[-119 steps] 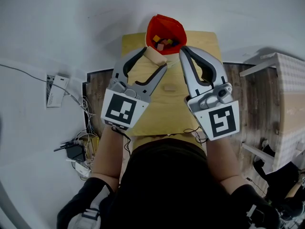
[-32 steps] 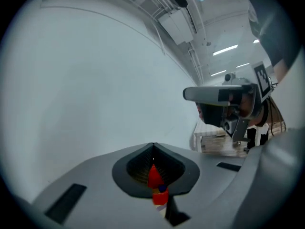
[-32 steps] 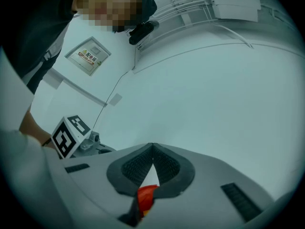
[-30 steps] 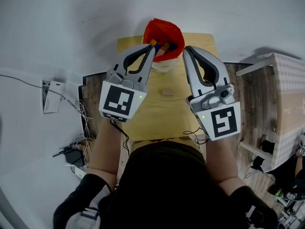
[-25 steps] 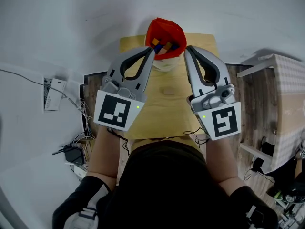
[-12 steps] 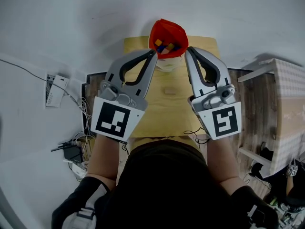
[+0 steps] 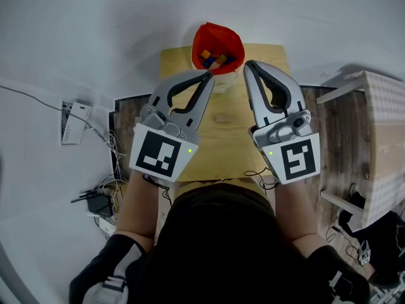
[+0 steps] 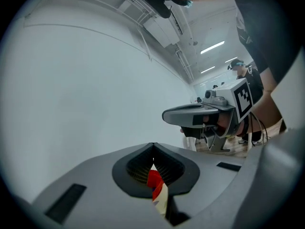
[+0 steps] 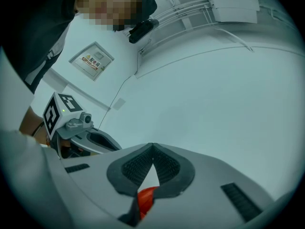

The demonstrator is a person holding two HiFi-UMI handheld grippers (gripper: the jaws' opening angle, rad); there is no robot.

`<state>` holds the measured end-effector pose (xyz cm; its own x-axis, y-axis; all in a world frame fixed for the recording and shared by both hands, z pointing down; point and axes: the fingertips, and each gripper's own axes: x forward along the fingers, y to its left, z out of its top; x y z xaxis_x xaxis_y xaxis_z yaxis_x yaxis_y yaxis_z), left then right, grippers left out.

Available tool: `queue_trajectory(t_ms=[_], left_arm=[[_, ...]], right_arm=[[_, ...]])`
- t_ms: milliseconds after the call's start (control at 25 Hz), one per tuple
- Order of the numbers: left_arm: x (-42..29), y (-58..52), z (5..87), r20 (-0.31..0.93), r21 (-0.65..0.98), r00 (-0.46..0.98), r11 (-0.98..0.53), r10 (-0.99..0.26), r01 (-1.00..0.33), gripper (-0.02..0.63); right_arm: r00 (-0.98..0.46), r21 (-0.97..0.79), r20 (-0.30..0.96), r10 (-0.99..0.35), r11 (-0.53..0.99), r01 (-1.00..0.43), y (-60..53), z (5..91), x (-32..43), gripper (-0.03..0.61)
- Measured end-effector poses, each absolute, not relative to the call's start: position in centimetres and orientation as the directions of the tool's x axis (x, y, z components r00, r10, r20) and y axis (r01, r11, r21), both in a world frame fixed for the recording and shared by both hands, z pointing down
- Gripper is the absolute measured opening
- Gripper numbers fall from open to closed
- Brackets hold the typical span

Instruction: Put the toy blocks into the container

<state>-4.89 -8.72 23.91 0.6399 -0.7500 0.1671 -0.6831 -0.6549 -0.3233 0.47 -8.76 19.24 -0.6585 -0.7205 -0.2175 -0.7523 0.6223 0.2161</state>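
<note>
I count 1 red container (image 7: 218, 33); several blocks (image 7: 215, 59) inside, exact number unclear; 1 loose block (image 7: 222, 118) on 1 worktop (image 7: 228, 144); 2 grippers: left gripper (image 7: 209, 76), right gripper (image 7: 248, 65).

Red container (image 7: 218, 38) at table's (image 7: 218, 152) far edge, blocks (image 7: 214, 59) inside. Left gripper (image 7: 207, 75) and right gripper (image 7: 247, 64) point toward it, jaws together. One pale block (image 7: 222, 117) lies between them.

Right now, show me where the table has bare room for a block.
Free: the near strip of the table, between the small wooden block and the person; also the far left corner beside the red container. Crowded: the far middle, where the left gripper and the right gripper flank the container.
</note>
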Motion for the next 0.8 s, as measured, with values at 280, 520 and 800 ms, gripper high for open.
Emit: queue_trajectory(t_ms=[280, 520, 800], left_arm=[[-3.4, -9.0, 26.8, 0.295, -0.332, 0.654, -0.716, -0.697, -0.613, 0.011], [-2.0, -9.3, 29.6, 0.381, -0.310, 0.664, -0.765, -0.644, -0.564, 0.011], [-0.8, -9.0, 33.7, 0.498, -0.264, 0.668, -0.831, -0.553, -0.490, 0.064]], right_arm=[[-0.652, 0.207, -0.207, -0.729, 0.619, -0.758, -8.7, 19.8, 1.0, 0.025], [-0.647, 0.197, -0.205, -0.735, 0.616, -0.763, -8.9, 20.4, 1.7, 0.025], [-0.626, 0.186, -0.208, -0.751, 0.598, -0.780, -8.9, 20.7, 2.8, 0.025]])
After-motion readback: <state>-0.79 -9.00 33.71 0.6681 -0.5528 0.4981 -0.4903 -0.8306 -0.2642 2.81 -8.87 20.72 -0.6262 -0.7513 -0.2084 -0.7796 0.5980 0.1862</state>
